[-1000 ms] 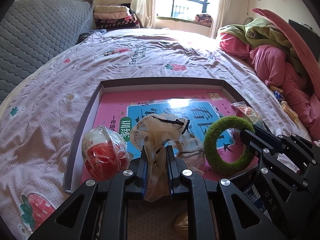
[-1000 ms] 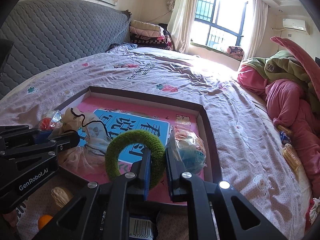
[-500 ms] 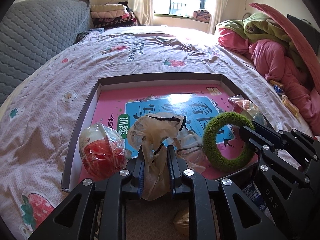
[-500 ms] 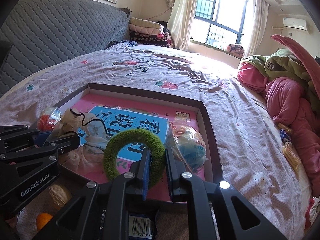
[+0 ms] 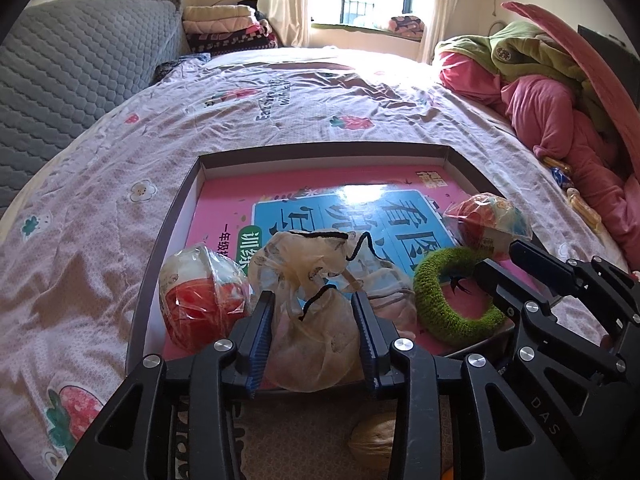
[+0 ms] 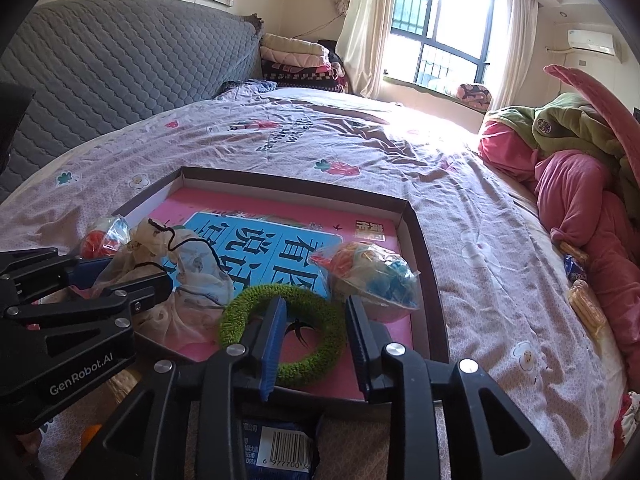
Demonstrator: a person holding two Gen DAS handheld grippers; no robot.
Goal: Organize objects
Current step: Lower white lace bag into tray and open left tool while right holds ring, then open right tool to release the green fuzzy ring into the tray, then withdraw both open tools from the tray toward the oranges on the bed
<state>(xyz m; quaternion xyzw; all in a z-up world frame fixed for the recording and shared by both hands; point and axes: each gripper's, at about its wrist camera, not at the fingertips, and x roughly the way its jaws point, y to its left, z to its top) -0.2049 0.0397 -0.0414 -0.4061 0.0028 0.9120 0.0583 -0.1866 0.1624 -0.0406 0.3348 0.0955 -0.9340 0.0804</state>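
A shallow brown tray (image 5: 320,150) with a pink and blue printed floor lies on the bed. In the left wrist view a beige mesh drawstring pouch (image 5: 316,300) rests at its near edge. My left gripper (image 5: 314,320) straddles the pouch, jaws opening, and the pouch sags loose between the pads. In the right wrist view a fuzzy green ring (image 6: 288,332) lies flat in the tray (image 6: 280,178). My right gripper (image 6: 316,320) is over it, jaws opening, with the ring's right side between the pads but not pinched.
Two plastic-wrapped balls sit in the tray, a red one (image 5: 200,292) at the left and an orange and blue one (image 6: 372,272) at the right. A walnut (image 5: 372,444) and a blue barcoded packet (image 6: 280,452) lie below the grippers. Pink and green bedding (image 5: 560,120) is piled at the right.
Both pairs of jaws have spread apart. The pouch, pinched before, now slumps loose. The green ring, held tilted up before, now lies flat on the tray floor.
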